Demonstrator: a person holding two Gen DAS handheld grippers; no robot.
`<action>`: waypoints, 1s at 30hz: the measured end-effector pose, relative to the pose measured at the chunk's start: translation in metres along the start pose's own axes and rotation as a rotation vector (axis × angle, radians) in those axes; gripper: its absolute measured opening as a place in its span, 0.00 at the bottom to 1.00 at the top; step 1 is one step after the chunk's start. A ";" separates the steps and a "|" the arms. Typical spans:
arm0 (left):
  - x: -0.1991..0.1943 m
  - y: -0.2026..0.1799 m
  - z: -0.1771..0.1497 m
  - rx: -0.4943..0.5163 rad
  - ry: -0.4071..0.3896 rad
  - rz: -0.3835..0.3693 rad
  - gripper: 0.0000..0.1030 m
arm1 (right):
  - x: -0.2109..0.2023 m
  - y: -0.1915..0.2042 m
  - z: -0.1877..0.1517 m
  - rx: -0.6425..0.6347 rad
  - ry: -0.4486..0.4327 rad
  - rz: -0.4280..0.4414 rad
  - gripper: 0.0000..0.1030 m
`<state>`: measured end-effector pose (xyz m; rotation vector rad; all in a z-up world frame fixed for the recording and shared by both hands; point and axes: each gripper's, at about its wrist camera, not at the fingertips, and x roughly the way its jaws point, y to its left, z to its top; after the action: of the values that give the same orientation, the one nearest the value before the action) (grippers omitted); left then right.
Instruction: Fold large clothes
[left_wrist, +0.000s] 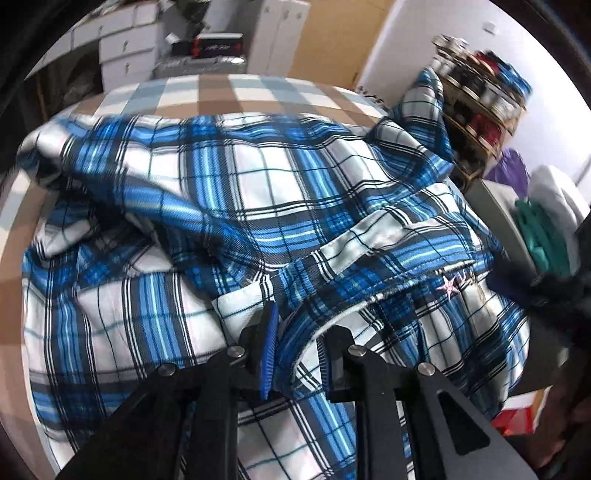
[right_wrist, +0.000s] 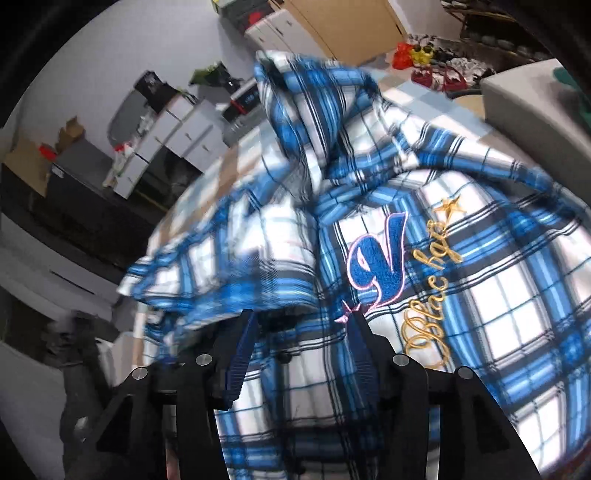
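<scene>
A large blue, white and black plaid shirt (left_wrist: 258, 184) lies crumpled in loose folds over a table covered in a beige, white and pale blue checked cloth (left_wrist: 207, 96). In the left wrist view my left gripper (left_wrist: 301, 325) sits low over the shirt's near side. Its blue pads stand slightly apart, with a rolled hem lying loose between them. The right wrist view shows the shirt (right_wrist: 498, 295) with a blue embroidered letter and gold script (right_wrist: 432, 291). My right gripper (right_wrist: 302, 314) hovers open just above that cloth, and nothing is pinched between its fingers.
White drawer units (left_wrist: 125, 48) stand behind the table. A rack of dark spools (left_wrist: 476, 110) and a grey box (left_wrist: 495, 199) with teal items (left_wrist: 539, 236) are to the right. The right wrist view shows drawers (right_wrist: 177, 129), a cardboard box (right_wrist: 343, 26) and the grey box (right_wrist: 524, 103).
</scene>
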<state>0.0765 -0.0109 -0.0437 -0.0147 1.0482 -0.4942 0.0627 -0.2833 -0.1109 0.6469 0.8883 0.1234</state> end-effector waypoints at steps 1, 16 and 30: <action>-0.001 -0.002 0.003 0.011 -0.003 -0.003 0.14 | -0.008 0.004 0.006 -0.020 -0.016 -0.006 0.50; -0.066 -0.009 0.009 0.078 -0.035 -0.184 0.58 | 0.085 0.052 0.150 -0.112 0.091 -0.203 0.04; -0.042 0.011 0.017 -0.013 -0.114 -0.120 0.58 | 0.009 -0.037 0.093 0.190 -0.148 0.233 0.04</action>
<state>0.0782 0.0116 -0.0028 -0.1168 0.9419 -0.5884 0.1326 -0.3538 -0.0953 0.9244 0.6843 0.1987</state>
